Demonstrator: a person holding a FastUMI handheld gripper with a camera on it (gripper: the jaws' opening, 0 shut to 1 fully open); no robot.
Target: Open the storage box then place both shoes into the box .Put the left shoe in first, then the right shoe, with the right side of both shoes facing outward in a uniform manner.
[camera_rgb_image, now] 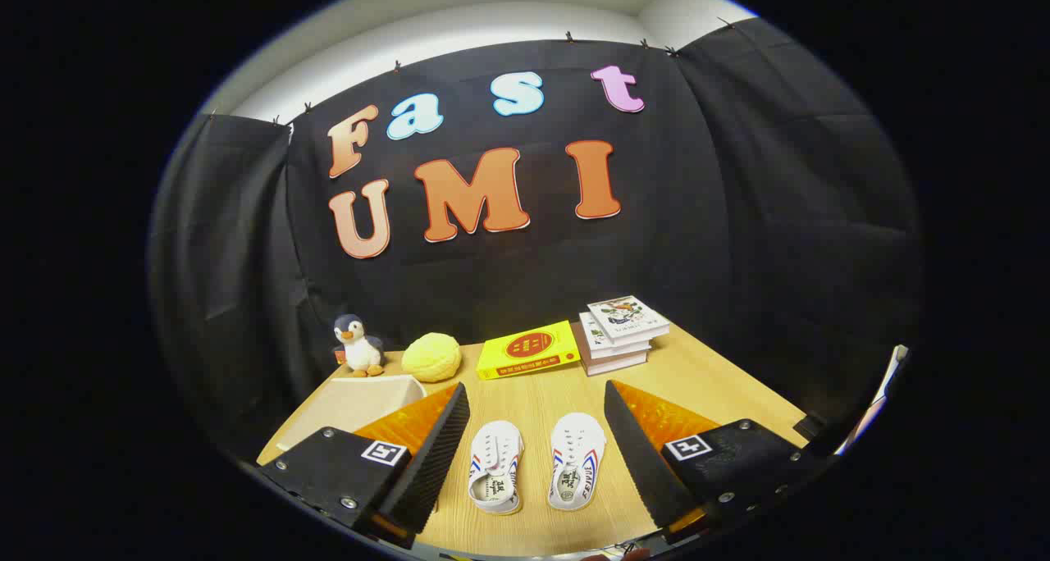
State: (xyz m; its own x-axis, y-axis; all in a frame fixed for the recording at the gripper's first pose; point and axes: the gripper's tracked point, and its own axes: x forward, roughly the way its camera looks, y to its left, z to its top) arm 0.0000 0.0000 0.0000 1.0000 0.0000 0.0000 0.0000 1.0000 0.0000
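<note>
Shoes: two white shoes lie side by side on the wooden table (697, 376), the left shoe (495, 466) and the right shoe (576, 471), toes pointing away from the camera, openings toward it.
Gripper: the gripper (537, 454) hangs above the near part of the table with its jaws spread wide; nothing is held.
Fingers: the two black ribbed fingers (431, 454) flank the pair, one outside each shoe, touching neither.
Gap between shoes: a narrow strip of bare wood separates them; they are close but apart.
Storage box: a pale beige box (361, 401) sits beyond the finger on the left shoe's side, partly hidden behind it; whether its lid is open or closed I cannot tell.
Open room ahead: a band of bare table runs from the toes of the shoes to the objects at the back.
Back row: a penguin plush (358, 345), a yellow round object (431, 357), a yellow book (527, 349) lying flat, and a stack of books (621, 334) stand in a line near the far edge, against the black cloth.
Table edges: the near edge runs just below the heels of the shoes; the edge on the right shoe's side slants away past the stack of books, with bare wood between that finger and the edge.
</note>
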